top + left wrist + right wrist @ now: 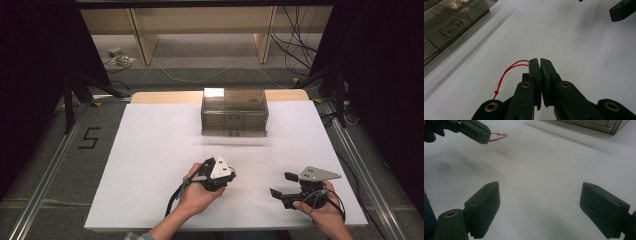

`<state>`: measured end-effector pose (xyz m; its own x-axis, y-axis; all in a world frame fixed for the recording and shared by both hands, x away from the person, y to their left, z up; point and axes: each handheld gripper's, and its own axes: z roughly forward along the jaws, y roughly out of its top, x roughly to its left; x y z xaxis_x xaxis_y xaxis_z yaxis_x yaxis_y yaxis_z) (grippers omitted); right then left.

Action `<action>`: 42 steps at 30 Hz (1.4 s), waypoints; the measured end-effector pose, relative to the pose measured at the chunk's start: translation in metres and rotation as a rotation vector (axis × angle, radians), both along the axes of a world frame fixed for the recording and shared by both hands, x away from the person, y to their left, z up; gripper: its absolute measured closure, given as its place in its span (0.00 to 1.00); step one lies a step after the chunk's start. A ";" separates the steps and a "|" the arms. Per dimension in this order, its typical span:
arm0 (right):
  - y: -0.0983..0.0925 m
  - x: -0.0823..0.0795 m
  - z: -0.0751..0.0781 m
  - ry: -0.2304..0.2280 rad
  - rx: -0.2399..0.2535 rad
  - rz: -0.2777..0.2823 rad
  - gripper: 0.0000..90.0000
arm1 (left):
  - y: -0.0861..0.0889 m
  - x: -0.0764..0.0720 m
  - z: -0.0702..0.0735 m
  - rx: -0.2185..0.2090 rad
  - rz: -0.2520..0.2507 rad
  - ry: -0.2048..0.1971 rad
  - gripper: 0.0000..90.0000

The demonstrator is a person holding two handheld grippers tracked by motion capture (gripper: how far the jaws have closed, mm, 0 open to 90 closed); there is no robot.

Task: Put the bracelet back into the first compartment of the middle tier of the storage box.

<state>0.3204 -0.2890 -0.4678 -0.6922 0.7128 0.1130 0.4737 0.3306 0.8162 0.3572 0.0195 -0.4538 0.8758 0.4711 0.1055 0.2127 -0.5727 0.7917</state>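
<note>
**Thin red cord pinched over a bare white board**

A white board covers the table, with grey carpet, aluminium rails and wooden shelving behind it. At the board's far edge stands a smoke-tinted plastic drawer cabinet, the landmark for everything else.

Nearer the person than the cabinet, and slightly to its left, the left gripper has its jaws pressed together on a red cord loop; the loop bulges out to one side of the jaws and ends in a small knot. The same cord shows past the jaw tip in the right gripper view. The right gripper hovers nearer the person and to the cabinet's right, its jaws spread wide with nothing between them.

Risks, as I judge them: the cord is thin and only a short length seems caught, so a tug or a quick swing could pull it free. If whatever hangs from it is hidden behind the jaws, it may drop unseen. A wide-open right gripper may also miss so fine a loop during a handover.

Count: one cabinet, one cord loop, one knot, two grippers, two hands.
</note>
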 end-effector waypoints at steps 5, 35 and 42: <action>0.000 0.000 0.000 0.000 0.000 0.000 0.20 | 0.002 0.003 0.003 -0.002 0.010 -0.009 0.98; 0.000 0.000 0.000 -0.001 0.007 -0.003 0.20 | 0.009 0.021 0.017 0.004 0.040 -0.040 0.98; 0.000 0.000 0.000 -0.001 0.006 -0.003 0.19 | 0.011 0.027 0.021 0.000 0.042 -0.058 0.98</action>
